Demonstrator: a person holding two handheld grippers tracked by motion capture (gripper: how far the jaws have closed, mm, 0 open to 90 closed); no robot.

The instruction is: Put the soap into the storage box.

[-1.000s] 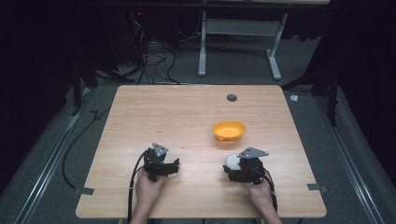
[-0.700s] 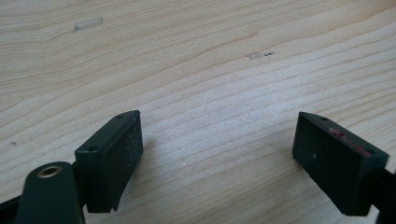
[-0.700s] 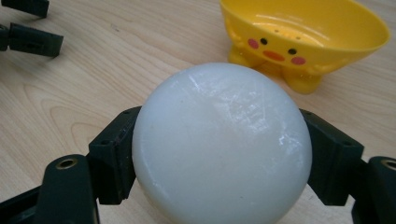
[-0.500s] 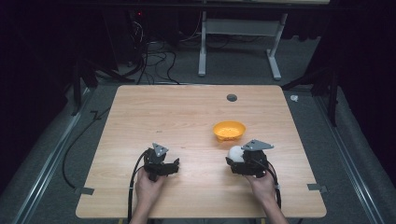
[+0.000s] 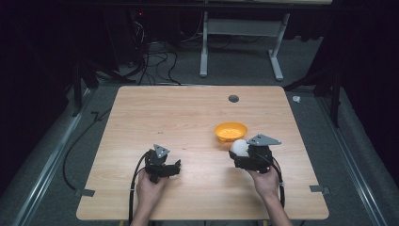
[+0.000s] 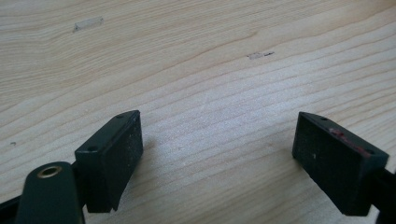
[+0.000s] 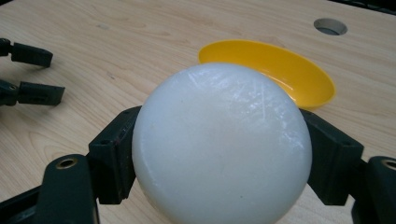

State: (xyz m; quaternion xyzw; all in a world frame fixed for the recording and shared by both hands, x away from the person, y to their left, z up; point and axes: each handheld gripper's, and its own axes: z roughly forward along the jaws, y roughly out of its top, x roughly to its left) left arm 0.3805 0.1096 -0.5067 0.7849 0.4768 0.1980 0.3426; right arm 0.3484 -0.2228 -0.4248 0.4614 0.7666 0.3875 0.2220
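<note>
Two grippers, one load. Left gripper (image 5: 175, 165) sits low on the table (image 5: 188, 117) near the front edge, jaws spread wide with bare wood between them, holding nothing. Moving right: the white ball (image 7: 222, 144) is clamped in the right gripper (image 5: 235, 153), lifted just off the wood, just short of the yellow bowl (image 5: 230, 131) and on its near side. Jaws press the ball's two opposite sides at about its widest line; that is the hold to keep, since any higher or lower and a round thing likely squirts out. Looks rigid, no denting at the pads; probably light, solid plastic or wax. Surface smooth, slightly glossy, so judged slippery; would roll if set on flat wood. Appearance: off-white, a bit translucent, faint scuffs and scratches across the top, no markings. Bowl is shallow and empty.
</note>
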